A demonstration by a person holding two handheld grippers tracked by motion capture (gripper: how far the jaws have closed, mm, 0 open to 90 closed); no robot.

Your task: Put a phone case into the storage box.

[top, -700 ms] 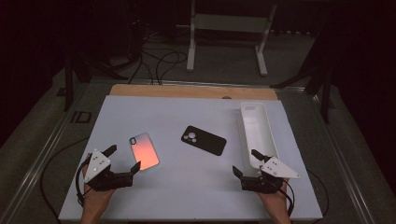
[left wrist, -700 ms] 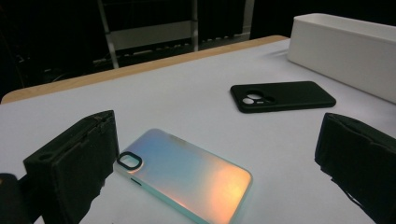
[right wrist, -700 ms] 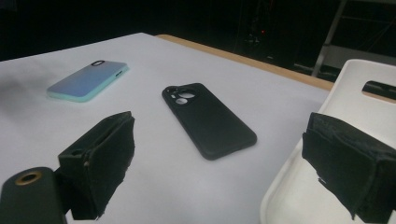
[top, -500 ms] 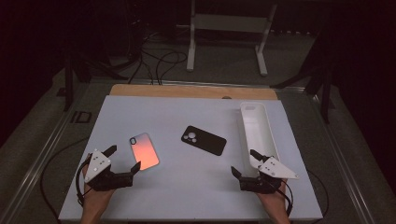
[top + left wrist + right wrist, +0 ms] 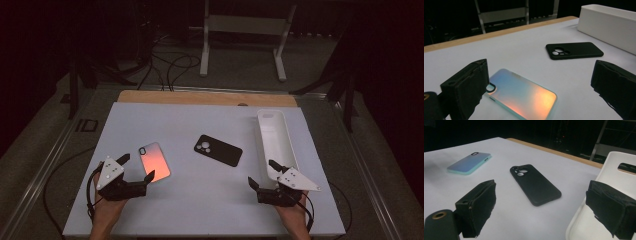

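Your left hand-held gripper sits low at the near left of the counter, jaws apart and holding nothing, with the iridescent phone case lying flat just beyond, its near corner between them. Your right hand-held gripper is also spread and empty; one jaw seems to hang over the near end of the white tray, though the dim light leaves that unsure. Farther out, the black phone case lies mid-counter between iridescent case and tray.

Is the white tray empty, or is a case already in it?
Empty. The high view shows the white tray with a bare floor; both the black case and iridescent case lie on the table.
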